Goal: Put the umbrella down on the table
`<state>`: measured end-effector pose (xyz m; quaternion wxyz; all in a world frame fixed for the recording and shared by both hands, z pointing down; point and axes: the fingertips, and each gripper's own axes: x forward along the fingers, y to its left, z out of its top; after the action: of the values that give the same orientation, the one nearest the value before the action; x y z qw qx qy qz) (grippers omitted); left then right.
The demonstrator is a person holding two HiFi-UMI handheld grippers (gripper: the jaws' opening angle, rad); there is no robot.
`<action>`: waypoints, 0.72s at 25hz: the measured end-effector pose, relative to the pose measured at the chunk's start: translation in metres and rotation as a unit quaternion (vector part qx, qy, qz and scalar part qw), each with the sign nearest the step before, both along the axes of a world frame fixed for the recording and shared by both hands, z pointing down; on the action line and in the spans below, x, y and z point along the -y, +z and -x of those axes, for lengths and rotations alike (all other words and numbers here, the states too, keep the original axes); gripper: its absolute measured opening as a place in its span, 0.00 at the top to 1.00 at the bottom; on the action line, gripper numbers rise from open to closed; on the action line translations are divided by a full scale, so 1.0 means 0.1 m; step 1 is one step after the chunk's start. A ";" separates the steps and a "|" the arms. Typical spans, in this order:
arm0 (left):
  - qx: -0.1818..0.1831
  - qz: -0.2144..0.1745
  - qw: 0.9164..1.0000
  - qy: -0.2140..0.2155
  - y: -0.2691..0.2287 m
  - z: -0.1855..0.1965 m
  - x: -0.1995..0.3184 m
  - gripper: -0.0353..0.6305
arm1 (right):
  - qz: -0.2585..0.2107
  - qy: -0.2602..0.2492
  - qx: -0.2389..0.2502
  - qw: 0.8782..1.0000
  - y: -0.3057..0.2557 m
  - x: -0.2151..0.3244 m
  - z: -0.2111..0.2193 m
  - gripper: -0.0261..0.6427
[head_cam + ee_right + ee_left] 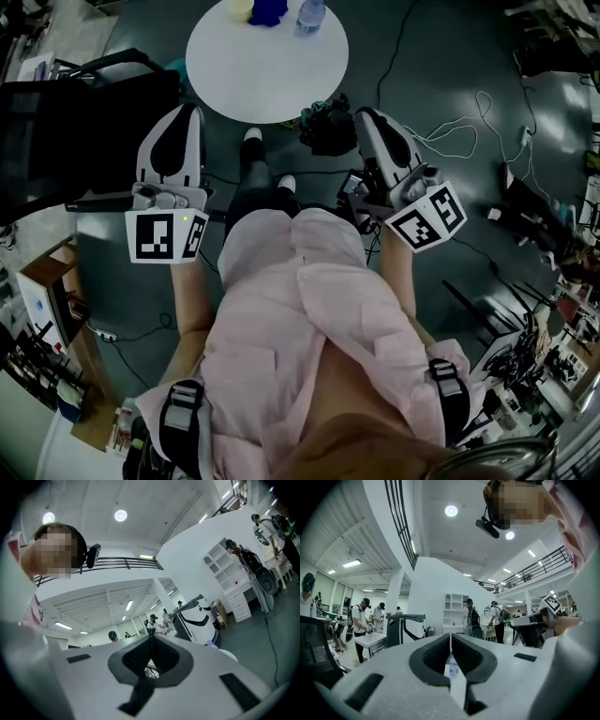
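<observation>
I see no umbrella that I can tell for sure. A dark crumpled bundle [324, 125] lies on the floor by the round white table [253, 70]; what it is I cannot tell. My left gripper [187, 111] points level toward the table, its jaws shut with nothing between them [450, 637]. My right gripper [366, 114] is held level beside the bundle, also shut and empty [151, 637]. Through the left jaws' lower gap a clear bottle [453, 666] shows on the table.
On the table's far side stand a bottle [310, 14], a blue thing [268, 9] and a yellow thing [240, 7]. A black chair [75, 122] is at left, white cables [450, 131] run over the floor at right. People work at benches in the background [358, 620].
</observation>
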<state>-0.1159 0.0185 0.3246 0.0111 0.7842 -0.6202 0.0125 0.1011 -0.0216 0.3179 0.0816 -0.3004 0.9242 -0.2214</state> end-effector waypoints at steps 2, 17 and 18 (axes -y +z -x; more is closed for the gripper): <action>0.000 -0.001 1.000 0.009 0.01 0.08 0.11 0.91 | 0.003 0.005 0.000 1.000 -0.02 0.07 0.09 0.92; 0.012 0.026 0.993 0.118 0.05 0.73 1.33 0.91 | 0.035 0.122 -0.024 0.992 0.09 0.73 0.53 0.92; 0.010 0.025 0.992 0.119 0.05 0.75 1.35 0.91 | 0.033 0.123 -0.024 0.992 0.08 0.75 0.57 0.92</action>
<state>-0.1911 -0.1161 0.3294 0.0231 0.8520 -0.5218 0.0369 0.0441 -0.0962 0.3254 0.0766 -0.4197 0.8740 -0.2327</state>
